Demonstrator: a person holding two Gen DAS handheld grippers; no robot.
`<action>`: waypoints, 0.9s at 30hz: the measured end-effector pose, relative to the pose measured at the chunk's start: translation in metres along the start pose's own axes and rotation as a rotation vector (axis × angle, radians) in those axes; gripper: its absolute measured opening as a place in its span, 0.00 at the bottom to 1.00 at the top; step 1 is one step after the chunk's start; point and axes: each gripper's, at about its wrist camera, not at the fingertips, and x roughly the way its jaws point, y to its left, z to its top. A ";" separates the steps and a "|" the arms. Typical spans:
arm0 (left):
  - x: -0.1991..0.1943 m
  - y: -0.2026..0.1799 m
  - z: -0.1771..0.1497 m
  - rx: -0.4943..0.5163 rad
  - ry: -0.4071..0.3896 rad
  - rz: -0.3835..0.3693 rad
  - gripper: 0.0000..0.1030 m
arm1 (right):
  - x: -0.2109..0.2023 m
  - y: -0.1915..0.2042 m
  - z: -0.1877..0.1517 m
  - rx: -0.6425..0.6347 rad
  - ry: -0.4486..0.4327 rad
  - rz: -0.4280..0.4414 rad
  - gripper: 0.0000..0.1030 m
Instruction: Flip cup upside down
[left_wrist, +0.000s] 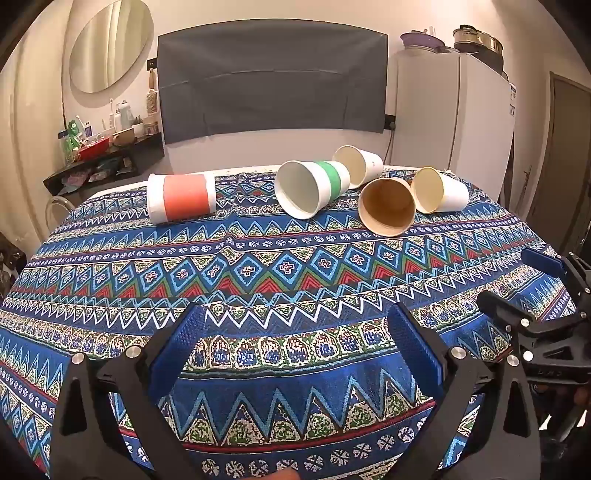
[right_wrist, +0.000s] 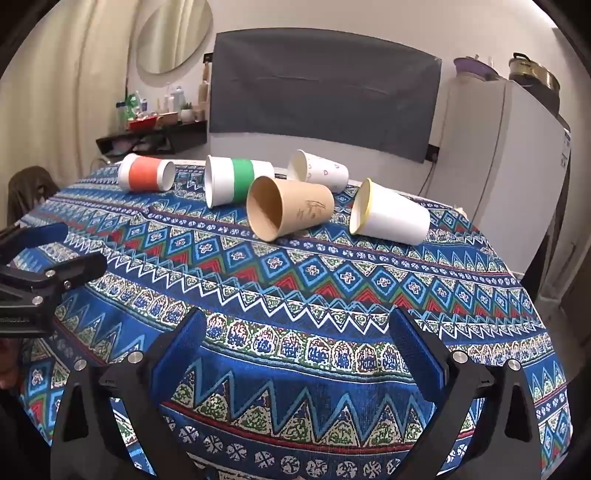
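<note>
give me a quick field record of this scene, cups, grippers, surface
cups: five, all lying on their sides
red-band cup: far left, apart
green-band cup: middle
brown cup: front of cluster
heart-print cup: rearmost
plain white cup: far right
left gripper: open, empty
right gripper: open, empty
surface: patterned tablecloth
flipped: none yet

We count five paper cups lying on their sides on the worktop: one white cup with a red band (left_wrist: 181, 198), one white cup with a green band (left_wrist: 312, 188), one plain brown kraft cup (left_wrist: 387, 206), one white cup with small printed shapes (right_wrist: 318, 171), and one white cup with a yellowish rim (right_wrist: 389, 213). One patterned blue tablecloth (left_wrist: 280, 273) covers the worktop.
</note>
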 end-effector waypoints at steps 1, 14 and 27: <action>0.000 0.000 0.000 0.003 0.001 0.002 0.94 | 0.000 0.002 0.000 -0.003 -0.005 -0.002 0.92; 0.003 -0.003 -0.001 0.012 0.001 0.005 0.94 | -0.002 -0.002 0.001 0.032 0.014 0.031 0.92; 0.001 -0.004 -0.002 0.019 0.002 0.002 0.94 | -0.002 -0.003 -0.001 0.038 0.005 0.041 0.92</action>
